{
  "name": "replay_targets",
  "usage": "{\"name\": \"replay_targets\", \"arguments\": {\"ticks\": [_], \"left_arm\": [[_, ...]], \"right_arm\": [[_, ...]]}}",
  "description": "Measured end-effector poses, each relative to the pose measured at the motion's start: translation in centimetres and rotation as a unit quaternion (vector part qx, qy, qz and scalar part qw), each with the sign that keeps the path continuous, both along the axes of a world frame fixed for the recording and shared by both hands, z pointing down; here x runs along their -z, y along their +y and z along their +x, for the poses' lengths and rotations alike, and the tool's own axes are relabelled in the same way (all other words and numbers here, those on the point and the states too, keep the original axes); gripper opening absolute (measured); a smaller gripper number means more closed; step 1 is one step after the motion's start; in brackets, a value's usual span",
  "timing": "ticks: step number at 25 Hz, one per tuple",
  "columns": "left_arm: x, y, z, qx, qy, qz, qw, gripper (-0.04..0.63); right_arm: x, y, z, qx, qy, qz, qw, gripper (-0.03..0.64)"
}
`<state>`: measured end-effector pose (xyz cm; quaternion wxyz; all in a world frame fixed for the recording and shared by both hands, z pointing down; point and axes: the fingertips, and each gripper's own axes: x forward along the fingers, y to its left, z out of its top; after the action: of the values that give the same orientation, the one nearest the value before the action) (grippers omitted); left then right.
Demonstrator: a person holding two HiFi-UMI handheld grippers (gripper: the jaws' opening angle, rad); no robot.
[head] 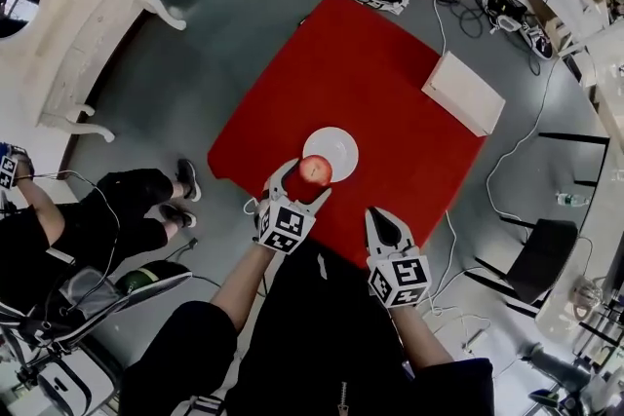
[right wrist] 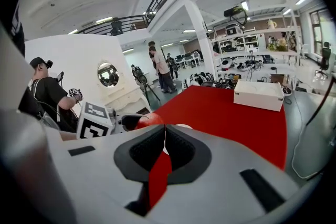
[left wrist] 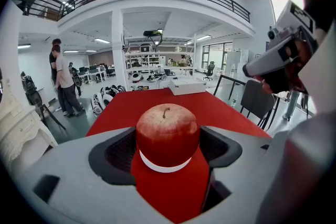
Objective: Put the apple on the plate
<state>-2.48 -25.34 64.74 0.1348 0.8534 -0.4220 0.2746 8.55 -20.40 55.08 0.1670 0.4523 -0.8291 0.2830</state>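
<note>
Red cloth is covering the surface (head: 370, 83) in this open workshop, and we are holding the apple (left wrist: 168, 131) in the left gripper (head: 306, 180), its jaws pressing on both sides. The fruit is resting low over the near rim of the plate (head: 336, 143), not its middle. Our right gripper (head: 385, 221) is hanging beside it, jaws together and empty. We are judging the risk to be at release: this close to the rim, uneven opening could be nudging it off onto the cloth.
</note>
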Motion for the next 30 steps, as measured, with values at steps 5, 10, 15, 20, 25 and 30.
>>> {"name": "replay_targets", "arguments": {"ticks": [5, 10, 15, 20, 25, 30], "left_arm": [[-3.7, -2.1, 1.0, -0.019, -0.007, 0.003, 0.9998, 0.379], [-5.9, -3.3, 2.0, -0.036, -0.005, 0.003, 0.9993, 0.379], [-7.8, -4.5, 2.5, -0.049, -0.013, -0.001, 0.9987, 0.378], [-9.0, -5.6, 3.2, -0.055, -0.013, 0.005, 0.9984, 0.379], [-10.3, -6.0, 3.3, -0.066, -0.016, 0.004, 0.9977, 0.379], [-10.7, -6.1, 3.8, -0.068, -0.015, 0.011, 0.9975, 0.379]], "right_arm": [[-0.6, 0.1, 0.0, -0.012, 0.011, -0.007, 1.0, 0.012], [-1.2, 0.2, 0.7, -0.032, 0.013, -0.018, 0.999, 0.012], [-1.4, 0.3, 0.7, -0.043, 0.02, -0.02, 0.999, 0.012], [-2.0, 0.5, 1.5, -0.055, 0.027, -0.027, 0.998, 0.012], [-2.2, 0.6, 1.8, -0.071, 0.03, -0.032, 0.996, 0.012], [-2.4, 0.5, 2.6, -0.08, 0.032, -0.034, 0.996, 0.011]]}}
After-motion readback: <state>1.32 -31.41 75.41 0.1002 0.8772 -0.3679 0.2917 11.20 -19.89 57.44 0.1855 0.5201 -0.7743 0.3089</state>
